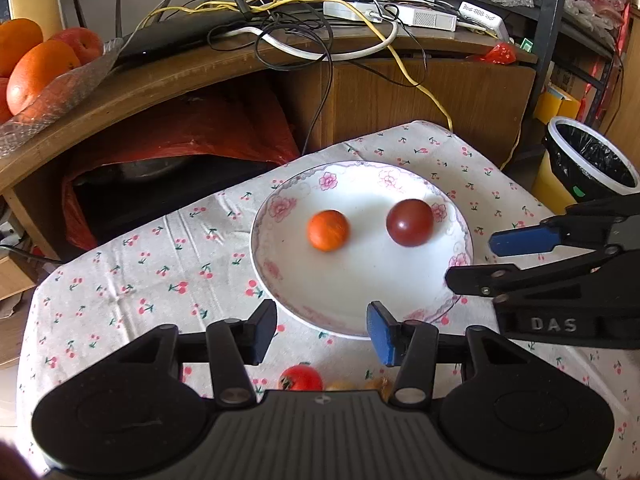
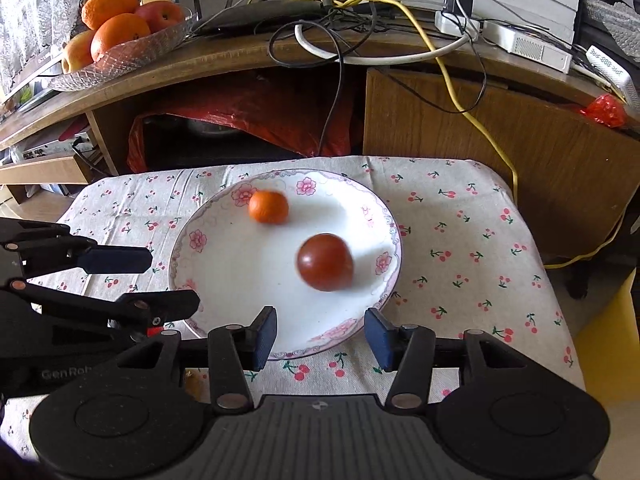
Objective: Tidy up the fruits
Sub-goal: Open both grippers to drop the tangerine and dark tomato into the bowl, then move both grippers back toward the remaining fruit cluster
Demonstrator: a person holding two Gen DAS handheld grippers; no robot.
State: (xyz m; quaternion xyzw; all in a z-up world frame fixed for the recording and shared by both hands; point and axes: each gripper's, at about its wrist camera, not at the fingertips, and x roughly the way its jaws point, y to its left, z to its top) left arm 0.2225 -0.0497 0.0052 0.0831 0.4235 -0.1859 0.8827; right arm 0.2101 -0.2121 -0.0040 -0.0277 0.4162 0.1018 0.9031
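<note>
A white plate with pink flowers [image 1: 360, 300] [image 2: 224, 272] sits on the cherry-print tablecloth. On it lie an orange cherry tomato [image 1: 328, 230] [image 2: 268, 207] and a dark red tomato [image 1: 409, 222] [image 2: 325, 262], which looks blurred in the right wrist view. My left gripper [image 1: 322, 334] is open and empty over the plate's near rim. A red tomato [image 1: 301, 378] lies on the cloth just below it, with yellowish fruit [image 1: 340, 385] beside it, mostly hidden. My right gripper [image 2: 320, 338] is open and empty at the plate's near edge; it shows in the left wrist view [image 1: 472, 258].
A glass bowl [image 2: 132, 54] of oranges and apples stands on the wooden shelf behind, also in the left wrist view [image 1: 52, 92]. Cables and routers [image 1: 304, 20] lie on the shelf. A red bag [image 1: 192, 128] fills the space below. A lined bin [image 1: 588, 160] stands at right.
</note>
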